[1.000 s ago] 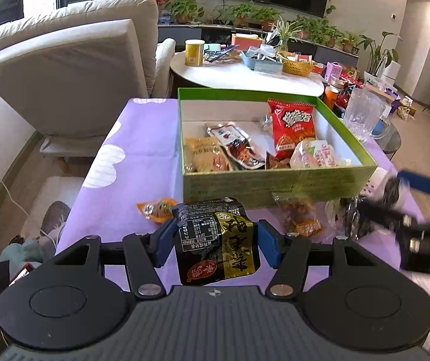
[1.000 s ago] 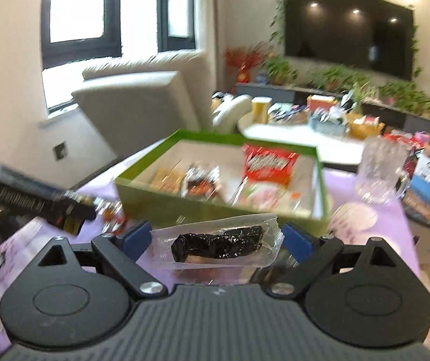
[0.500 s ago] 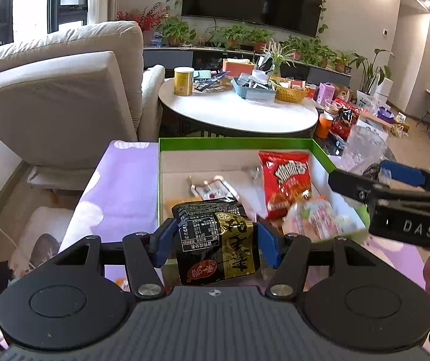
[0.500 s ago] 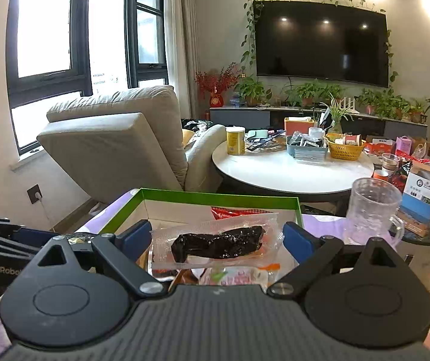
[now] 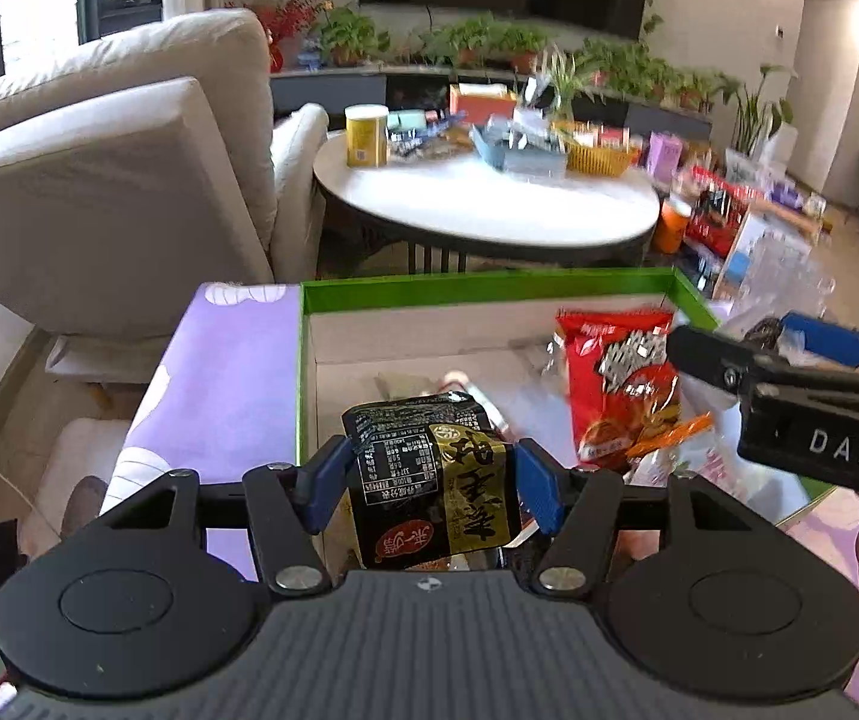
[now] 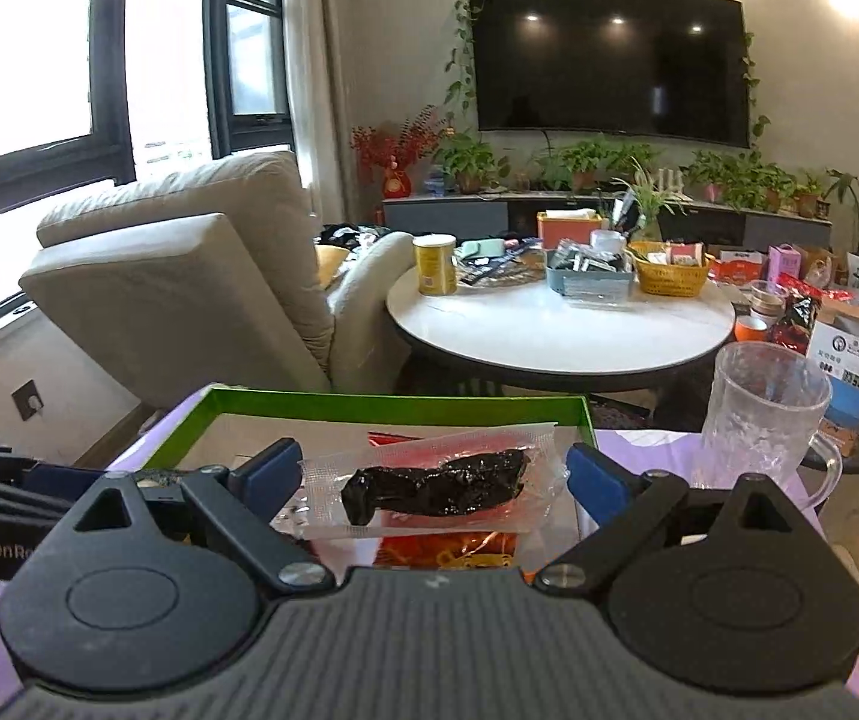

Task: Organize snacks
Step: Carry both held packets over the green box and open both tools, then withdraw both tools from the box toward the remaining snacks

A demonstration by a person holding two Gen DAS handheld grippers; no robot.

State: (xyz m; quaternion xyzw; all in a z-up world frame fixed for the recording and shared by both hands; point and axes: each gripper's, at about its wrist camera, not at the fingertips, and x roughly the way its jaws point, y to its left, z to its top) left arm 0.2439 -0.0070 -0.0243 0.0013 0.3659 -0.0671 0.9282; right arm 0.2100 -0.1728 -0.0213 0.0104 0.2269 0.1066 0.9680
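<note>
1. A second ago both grippers hang before the near wall of the green box, above the purple cloth; now both are over the inside of the box, so the carrying part looks to me almost done

2. The left gripper has its blue pads clamped on the two sides of the black and gold snack pack; its jaws are just beginning to open, yet the pack is between the pads and touches them, and I cannot see it slip

3. In the left view this pack hangs over the near left part of the box floor; the red chip bag stands at about 2 o'clock from it, inside the box, and small wrappers lie at 12 o'clock behind it

4. The right gripper is closed on the clear pouch with the dark dried fruit, one pad at each short end; the pouch lies across, a little tilted, its right end higher

5. In the right view the pouch is over the box, with the glass mug at 3 o'clock, outside the box on the cloth

6. The orange packet that showed on the cloth before the box is out of the picture now

7. My judgement: both snacks are ready to be let go into the box, the left one first, and the two grippers are close, so they can bump
</note>
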